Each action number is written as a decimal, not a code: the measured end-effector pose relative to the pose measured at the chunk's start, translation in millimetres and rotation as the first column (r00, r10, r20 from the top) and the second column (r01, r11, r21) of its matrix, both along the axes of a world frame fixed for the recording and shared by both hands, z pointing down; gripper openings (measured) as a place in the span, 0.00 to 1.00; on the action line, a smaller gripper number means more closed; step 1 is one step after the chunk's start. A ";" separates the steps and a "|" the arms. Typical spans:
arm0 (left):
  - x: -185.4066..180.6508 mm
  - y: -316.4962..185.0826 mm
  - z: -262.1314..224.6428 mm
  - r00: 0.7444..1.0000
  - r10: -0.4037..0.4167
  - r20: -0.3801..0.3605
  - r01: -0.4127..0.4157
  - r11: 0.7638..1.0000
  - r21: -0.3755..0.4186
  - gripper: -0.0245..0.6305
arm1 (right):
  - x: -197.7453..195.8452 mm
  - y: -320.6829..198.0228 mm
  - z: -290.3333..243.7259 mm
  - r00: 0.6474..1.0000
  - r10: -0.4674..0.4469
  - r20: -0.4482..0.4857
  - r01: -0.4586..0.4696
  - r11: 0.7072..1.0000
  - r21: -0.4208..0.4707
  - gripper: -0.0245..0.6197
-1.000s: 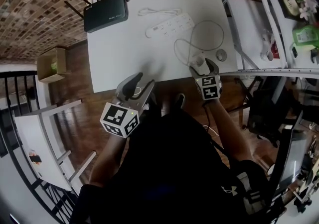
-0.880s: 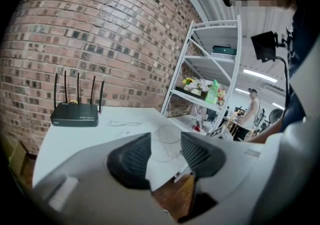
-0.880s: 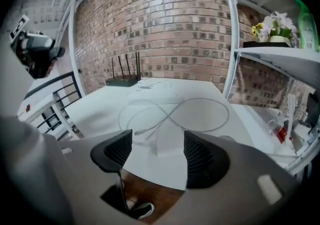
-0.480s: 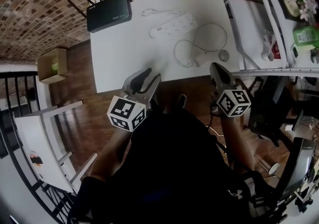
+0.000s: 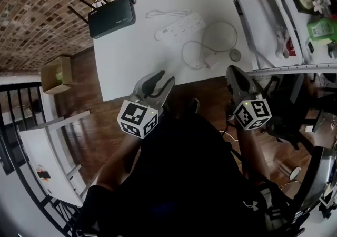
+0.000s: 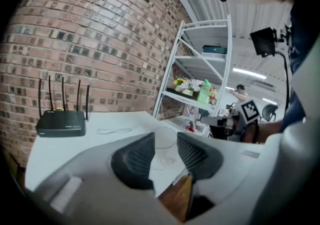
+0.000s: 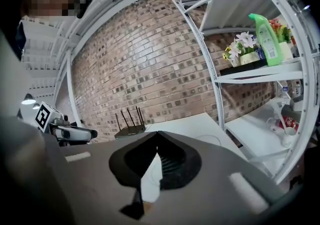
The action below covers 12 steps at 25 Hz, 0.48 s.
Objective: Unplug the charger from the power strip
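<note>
Charger (image 5: 212, 62) lies loose; left gripper (image 5: 162, 79) hovers part-spread, just closing; right gripper (image 5: 232, 70) pressed together.

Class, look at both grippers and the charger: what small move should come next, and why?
Probably none on the plug: lower both grippers to rest. The charger lies on the table near its front edge, apart from the power strip, so it looks unplugged. The right gripper is shut and empty, the left gripper open and empty.
</note>
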<state>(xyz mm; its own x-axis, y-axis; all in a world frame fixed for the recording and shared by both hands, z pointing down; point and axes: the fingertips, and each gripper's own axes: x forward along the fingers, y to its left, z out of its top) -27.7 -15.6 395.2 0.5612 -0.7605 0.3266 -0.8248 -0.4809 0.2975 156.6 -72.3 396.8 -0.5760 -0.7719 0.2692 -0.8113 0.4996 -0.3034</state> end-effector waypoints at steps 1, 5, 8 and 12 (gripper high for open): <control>1.9 0.3 -0.2 1.000 0.002 0.000 -0.002 1.000 0.000 0.25 | 0.5 0.8 -0.2 1.000 -0.002 -0.003 0.002 1.000 0.003 0.05; 4.9 1.9 -0.6 1.000 0.002 0.010 -0.002 1.000 0.000 0.25 | 0.6 1.6 -0.2 1.000 -0.012 -0.005 0.012 1.000 0.009 0.05; 3.8 4.3 -0.5 1.000 -0.004 0.012 0.004 1.000 -0.002 0.25 | -1.1 1.8 -1.1 1.000 -0.023 -0.013 0.023 1.000 0.017 0.05; 1.1 7.6 0.3 1.000 -0.011 0.012 0.011 1.000 -0.004 0.25 | -4.7 2.4 -1.6 0.999 -0.035 -0.024 0.036 0.999 0.026 0.05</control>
